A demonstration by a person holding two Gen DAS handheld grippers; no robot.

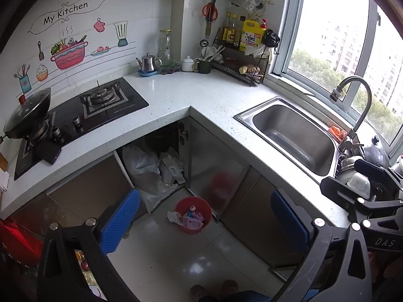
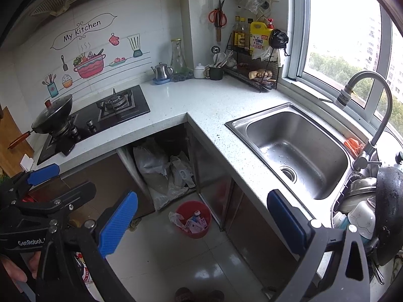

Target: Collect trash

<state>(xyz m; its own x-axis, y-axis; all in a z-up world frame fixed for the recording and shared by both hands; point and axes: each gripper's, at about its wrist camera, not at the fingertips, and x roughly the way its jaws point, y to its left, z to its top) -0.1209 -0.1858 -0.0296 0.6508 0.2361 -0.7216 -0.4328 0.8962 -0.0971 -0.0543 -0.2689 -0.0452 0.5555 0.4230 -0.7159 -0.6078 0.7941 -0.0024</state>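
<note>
Kitchen corner, white counter (image 1: 201, 95) | red trash bin (image 1: 193, 215) on floor, below and ahead of both claws | left gripper (image 1: 205, 222) spread wide, empty | right gripper (image 2: 201, 222) spread wide, empty | risk: long descent; wrapper (image 1: 174, 217) over rim could snag, tip bin

Ahead of and below your grippers, the bin (image 1: 193, 215) stands on the floor (image 1: 176, 256) with trash (image 1: 192, 217) inside. Behind it sits the open cabinet (image 1: 153, 166) under the counter (image 1: 201, 95); stove (image 1: 83, 115) left, sink (image 1: 292, 136) right.
</note>
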